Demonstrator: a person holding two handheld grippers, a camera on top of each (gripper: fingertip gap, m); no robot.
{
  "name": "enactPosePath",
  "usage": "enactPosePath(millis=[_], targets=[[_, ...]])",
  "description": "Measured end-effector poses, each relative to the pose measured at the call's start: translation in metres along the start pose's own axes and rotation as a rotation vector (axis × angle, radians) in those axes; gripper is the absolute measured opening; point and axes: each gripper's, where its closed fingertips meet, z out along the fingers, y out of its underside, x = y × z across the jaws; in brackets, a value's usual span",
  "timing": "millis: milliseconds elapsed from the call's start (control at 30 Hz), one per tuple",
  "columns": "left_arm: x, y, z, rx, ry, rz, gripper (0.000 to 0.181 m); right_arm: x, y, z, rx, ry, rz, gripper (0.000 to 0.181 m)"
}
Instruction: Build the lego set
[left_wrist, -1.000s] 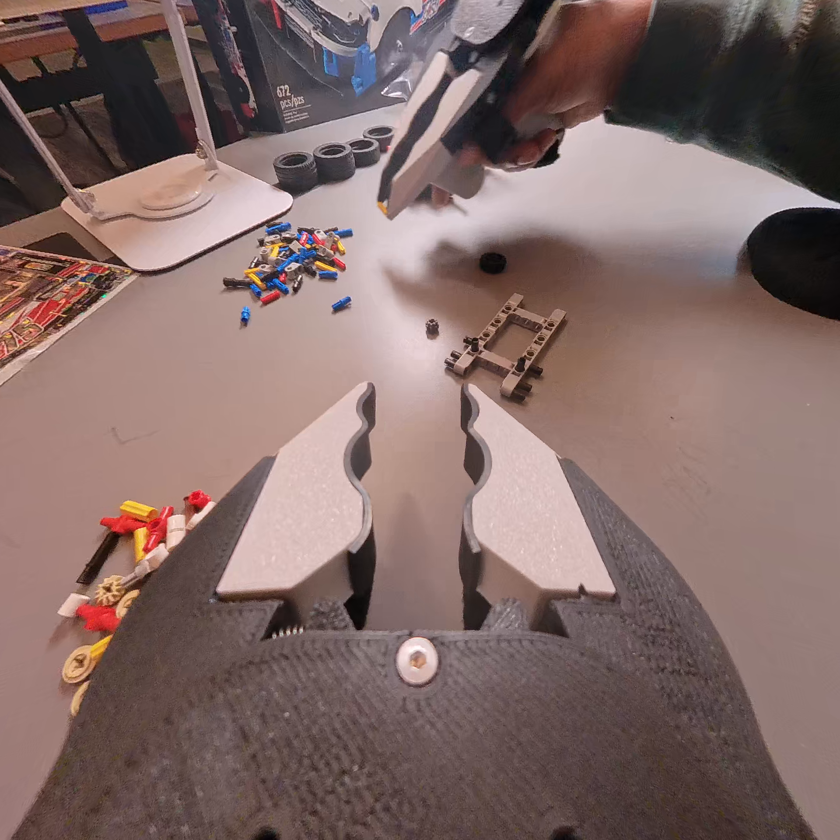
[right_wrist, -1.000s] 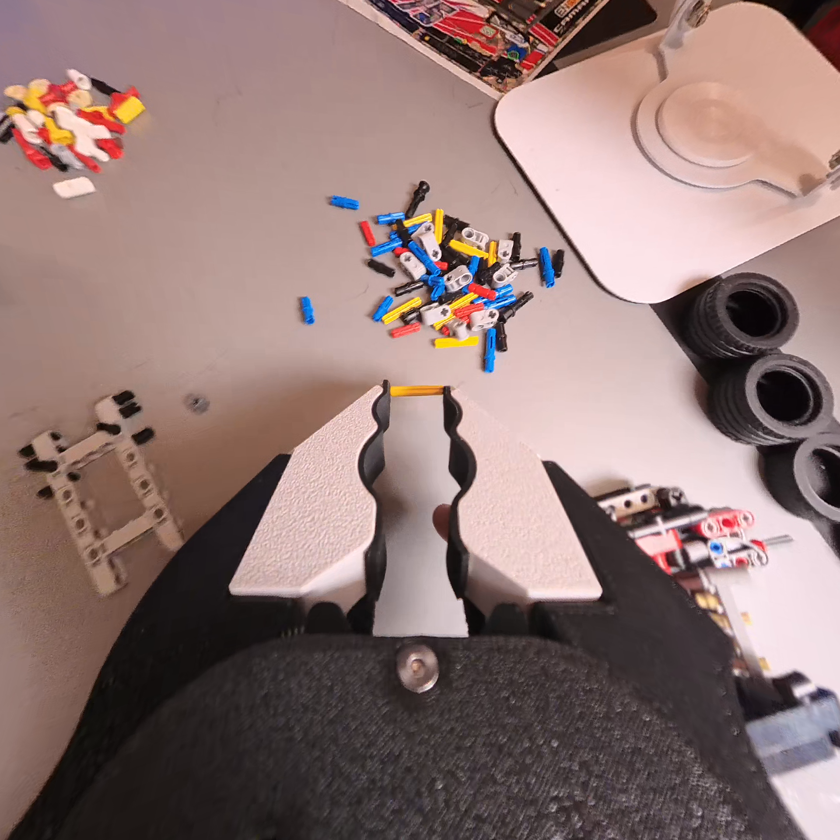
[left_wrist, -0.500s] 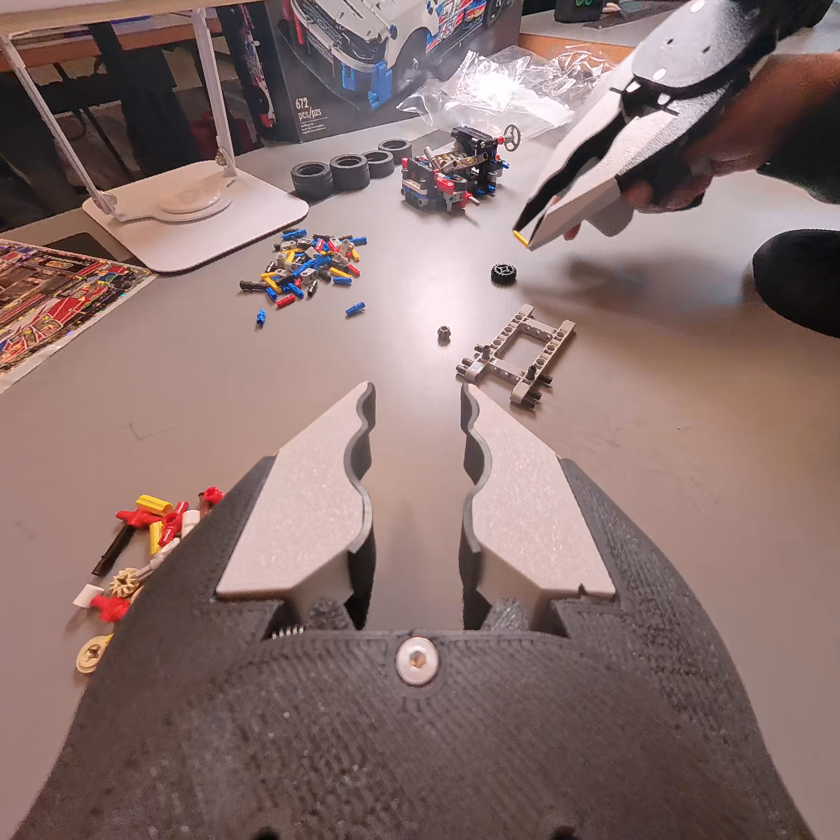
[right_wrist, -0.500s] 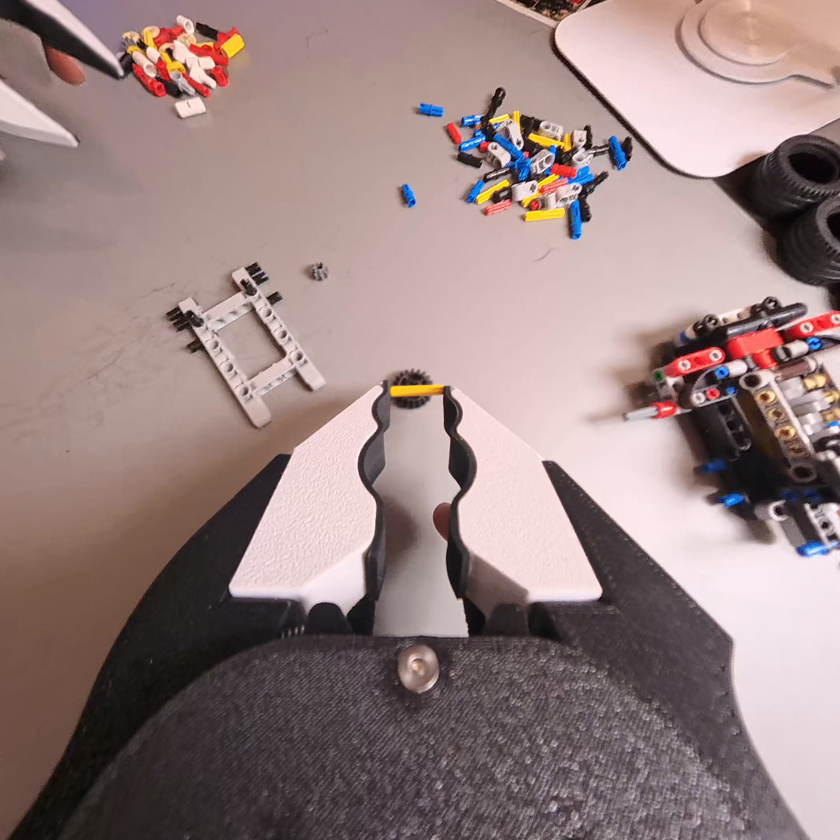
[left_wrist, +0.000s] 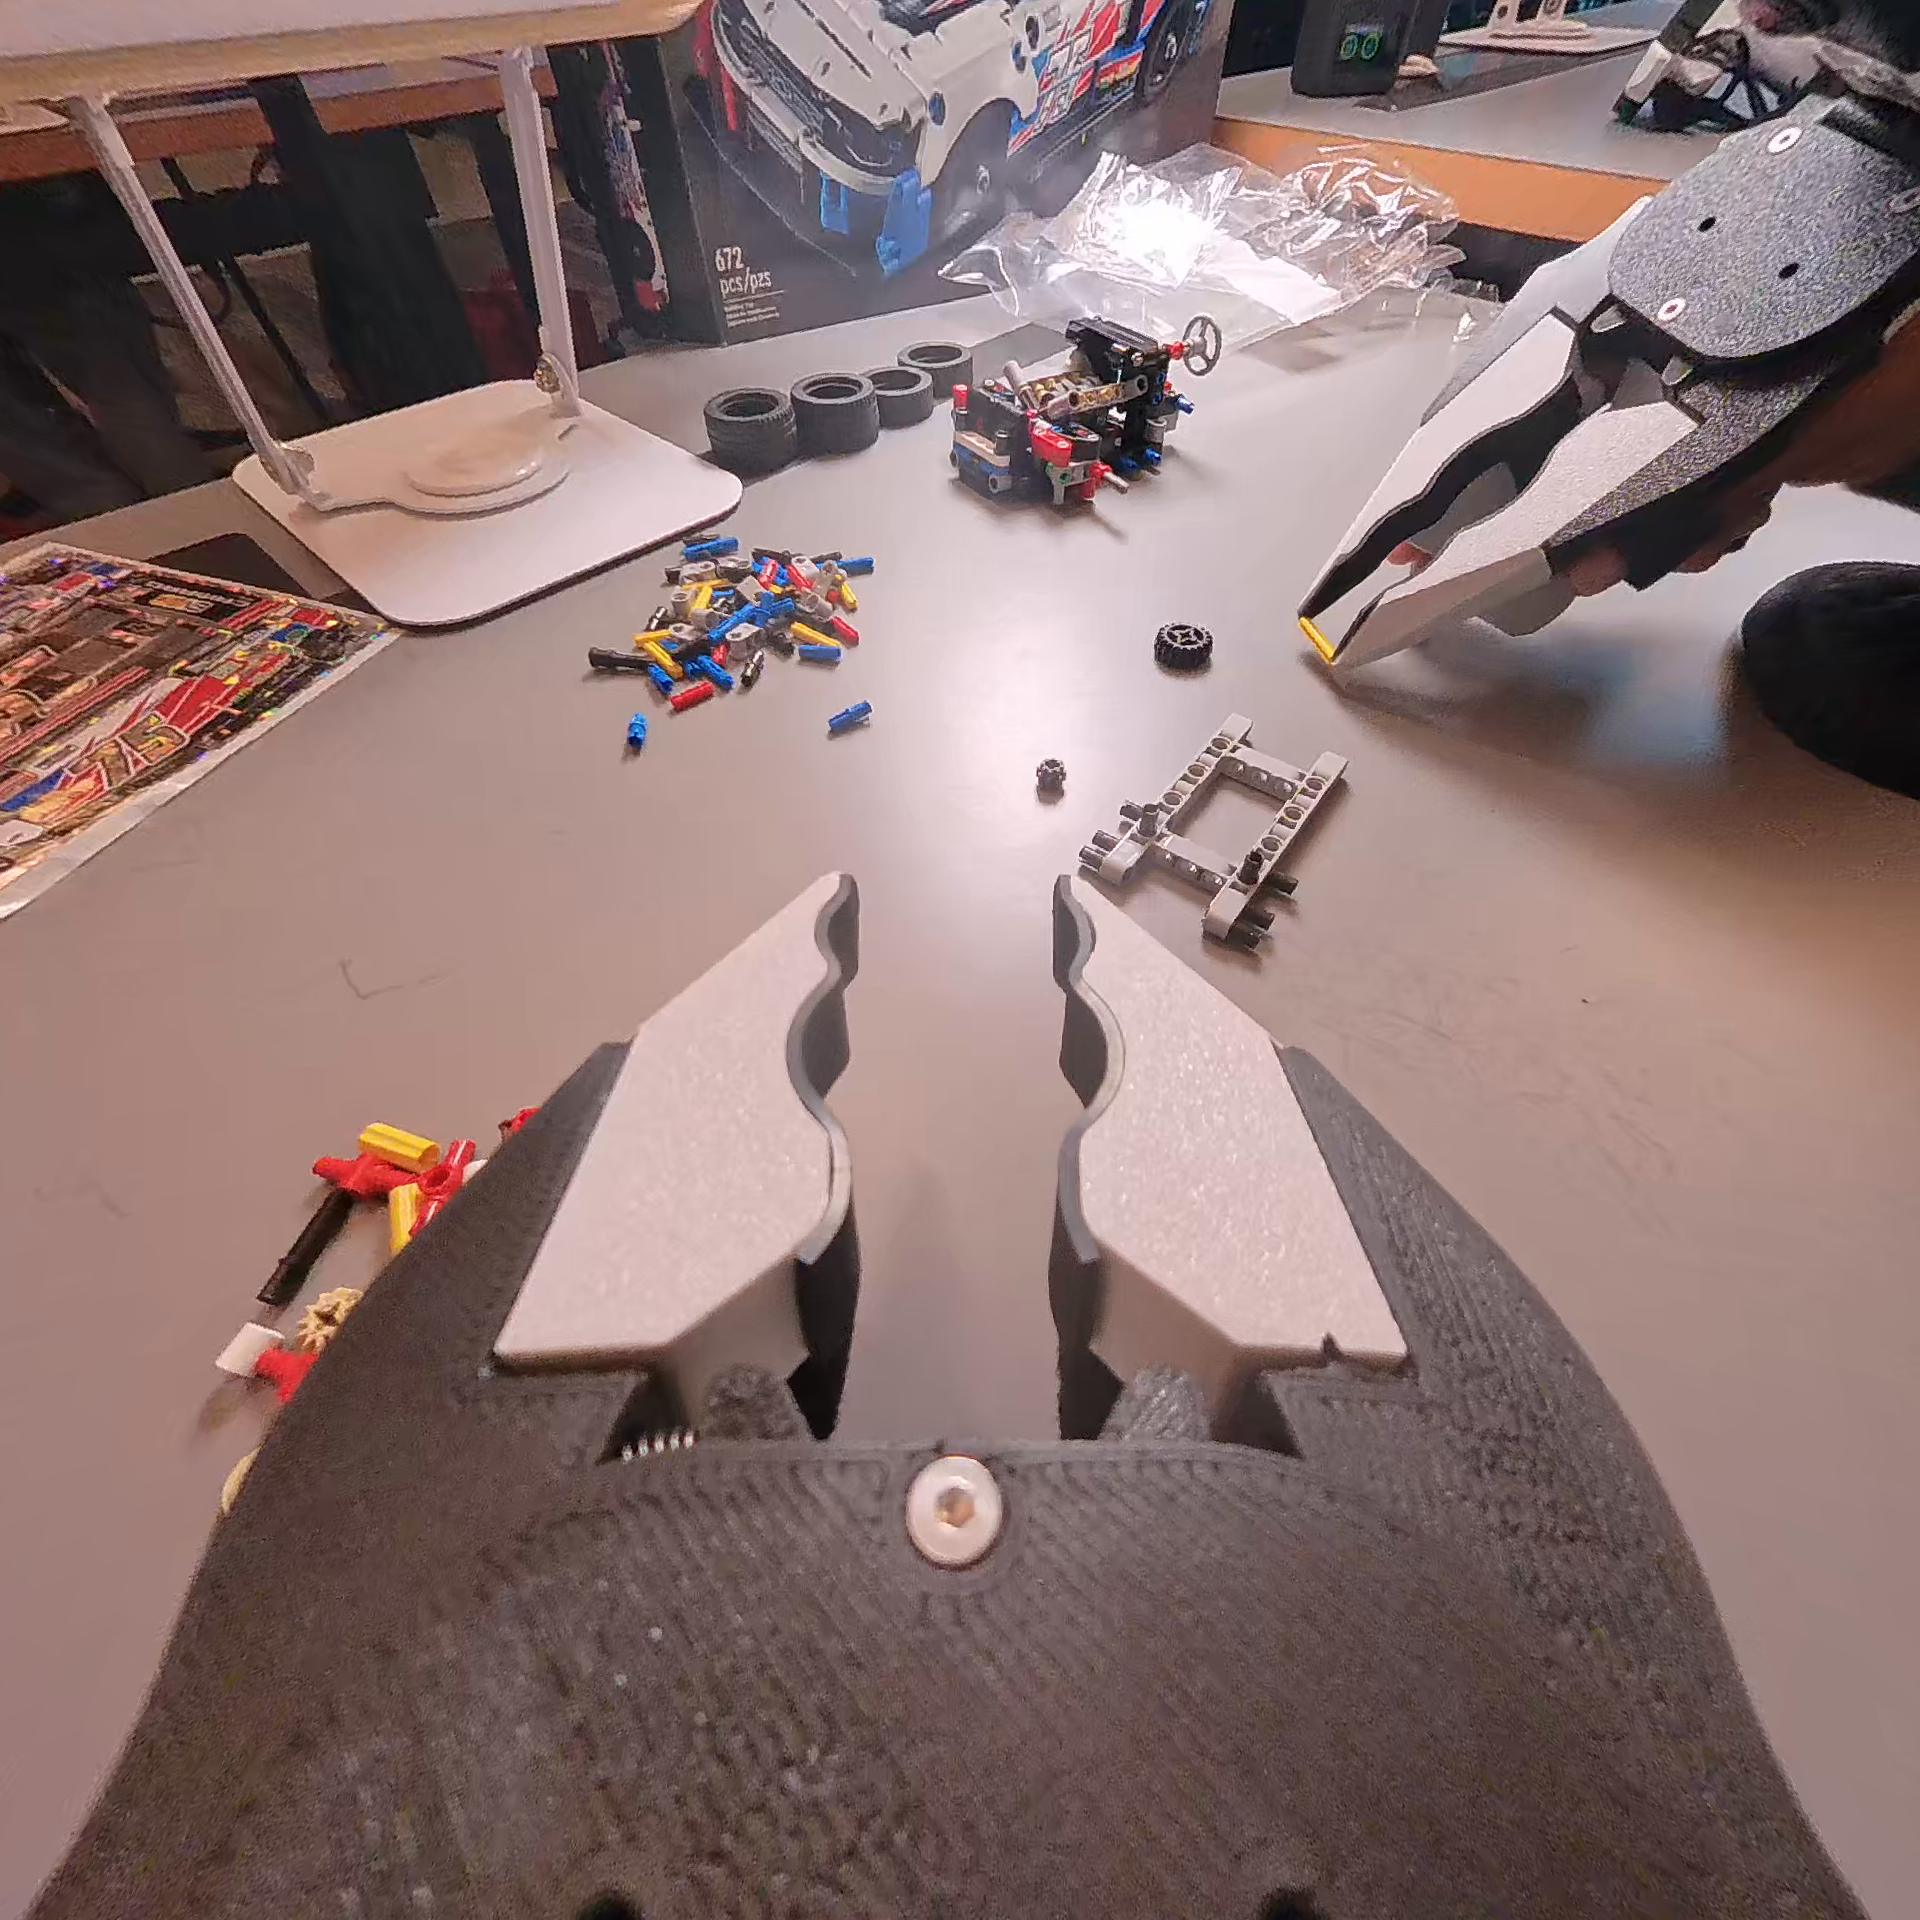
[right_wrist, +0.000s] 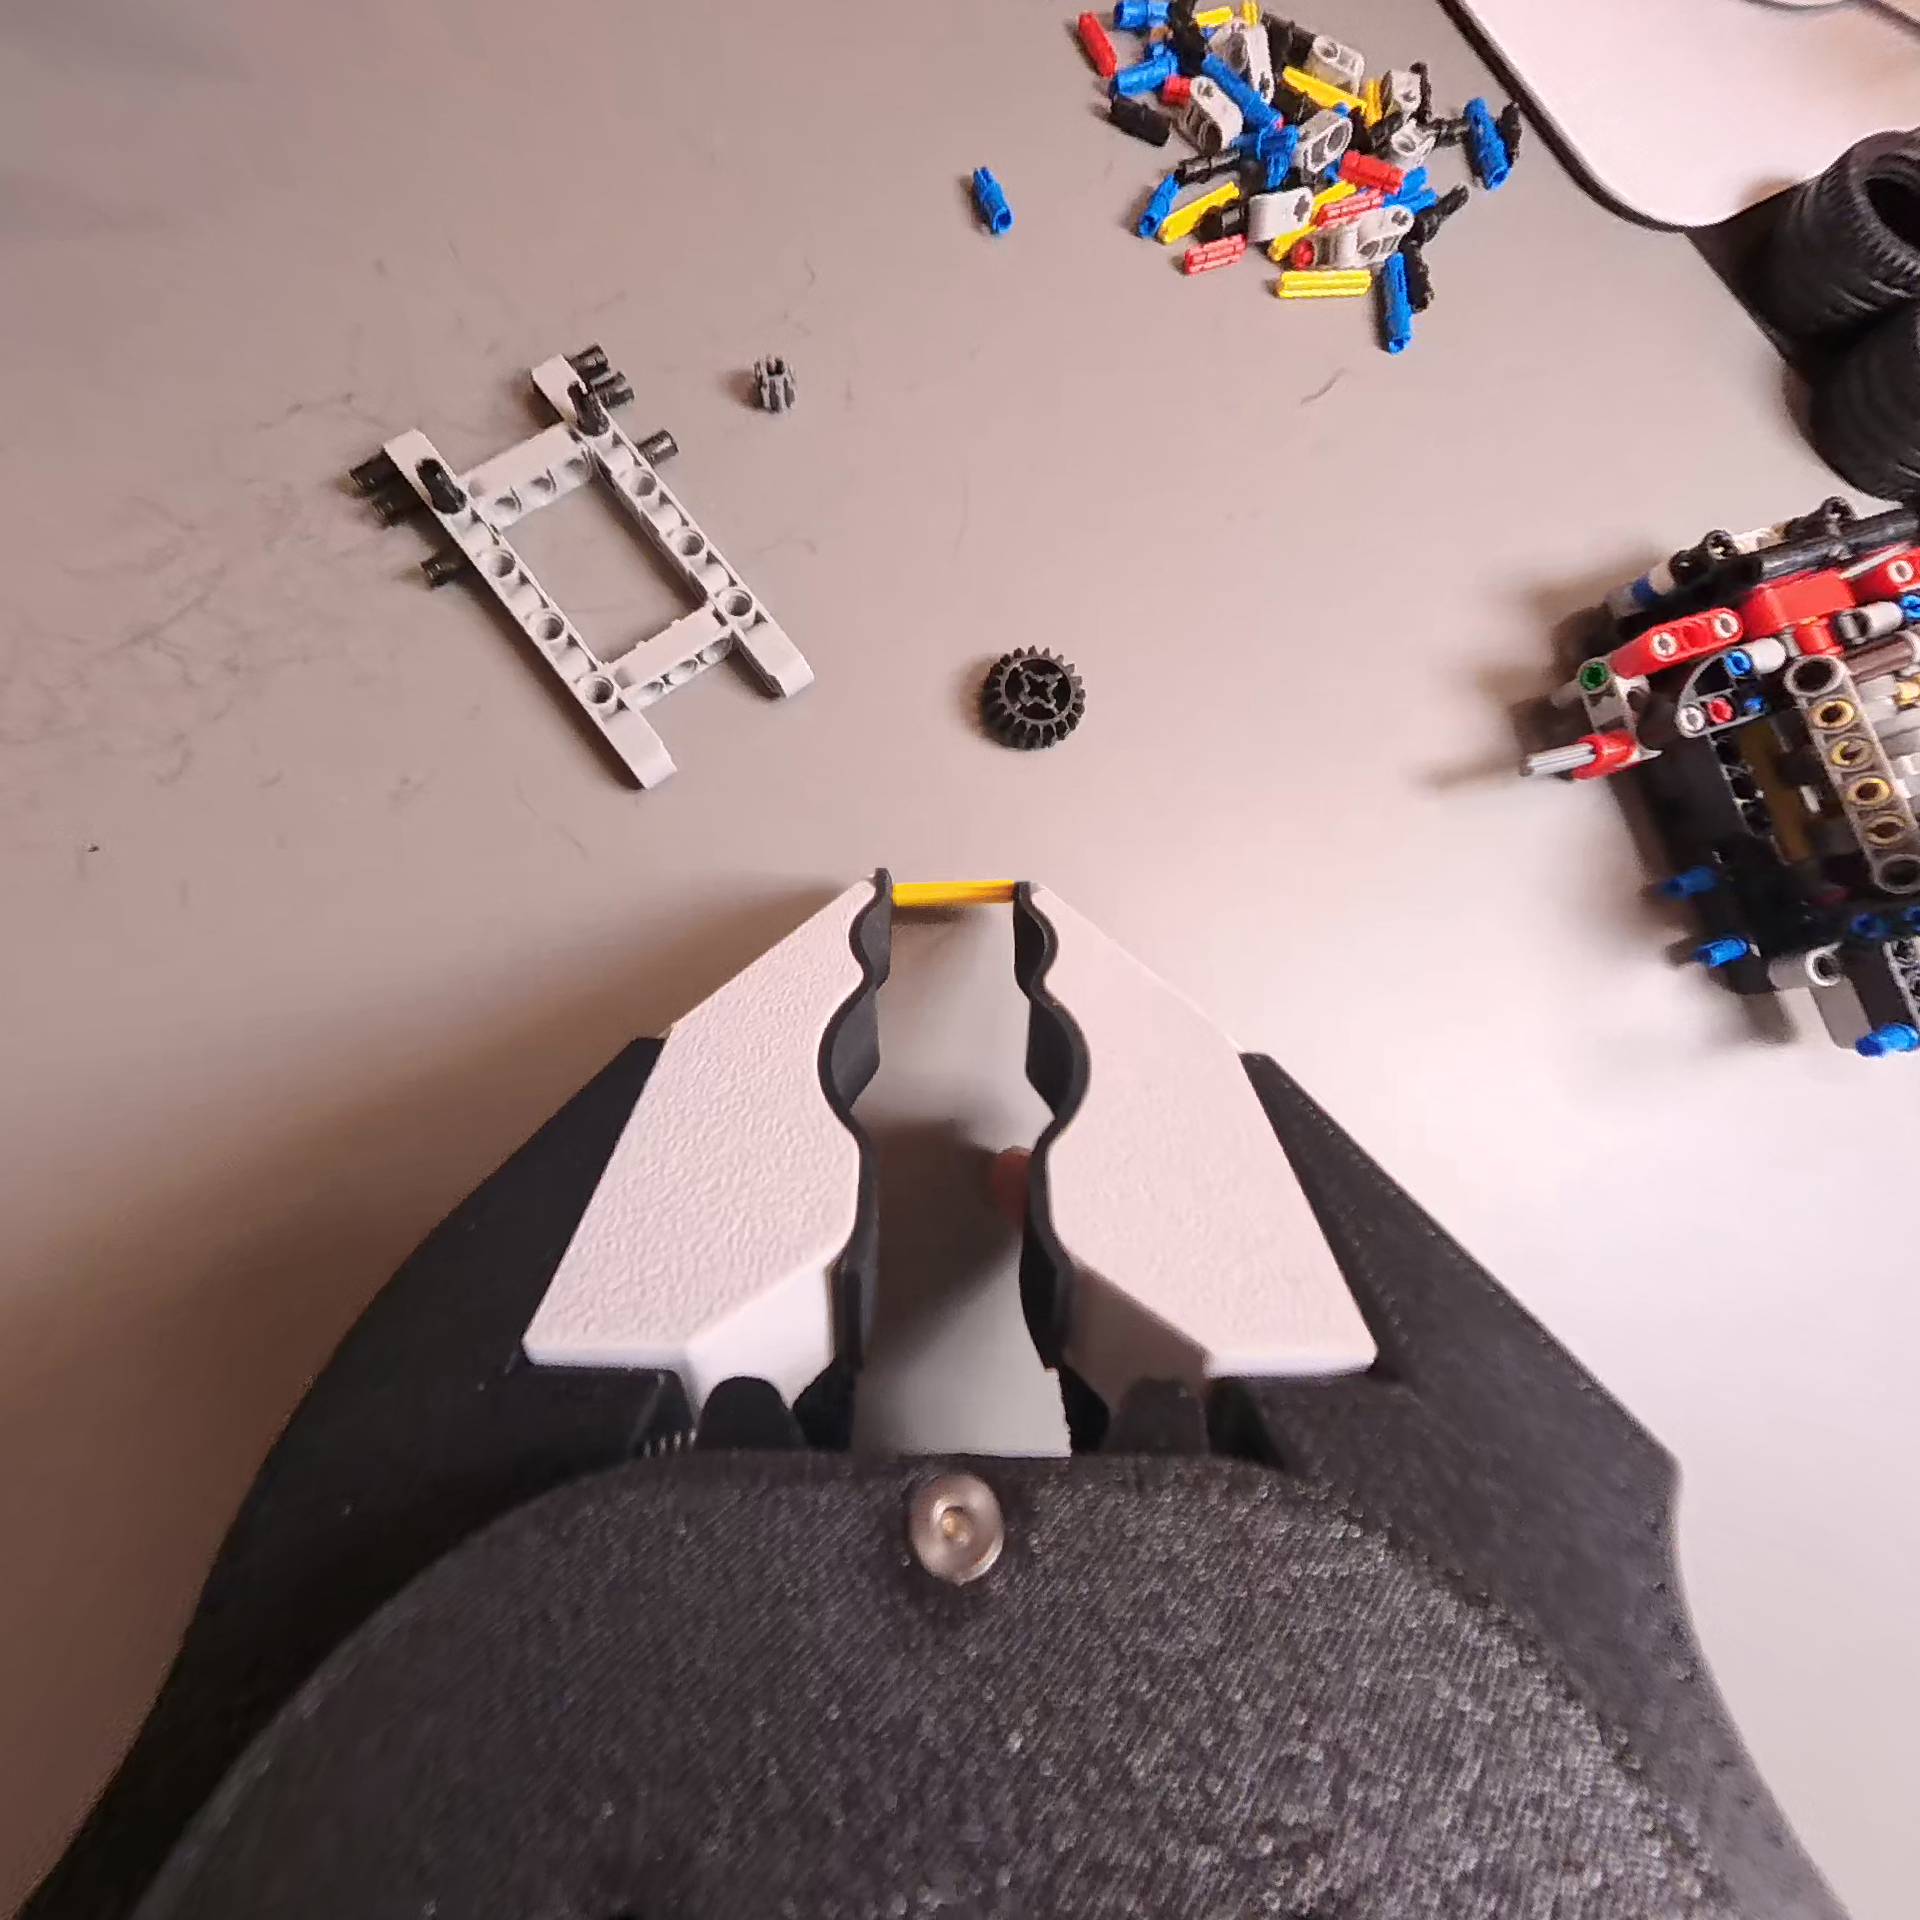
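I have the yellow axle pinched crosswise at the very tips of my right gripper, its long axis running straight across from one finger to the other, level with the bench and low over it. I judge I hold it by its ends so the shaft stays bare for threading. Just ahead lies the black gear, flat, its cross hole facing up, so the axle must be turned upright to enter it. The grey frame lies flat to the left of the gear, long beams running diagonally away. My left gripper hangs open and empty, fingers pointing toward the frame, ready to steady parts.
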Motion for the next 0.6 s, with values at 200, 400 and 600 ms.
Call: enactPosePath(millis=[200, 400, 600], targets=[[-0.002, 0.002, 0.003, -0.012, -0.007, 0.004, 0.036, -0.003, 0.007, 0.000, -0.067, 0.005, -0.065, 0.022], [-0.002, 0.003, 0.003, -0.014, -0.010, 0.013, 0.036, -0.004, 0.007, -0.001, -0.052, -0.011, -0.070, 0.024], [-0.003, -0.001, -0.001, 0.004, -0.015, 0.020, 0.036, -0.002, -0.012, -0.009, 0.088, -0.034, 0.015, 0.029]])
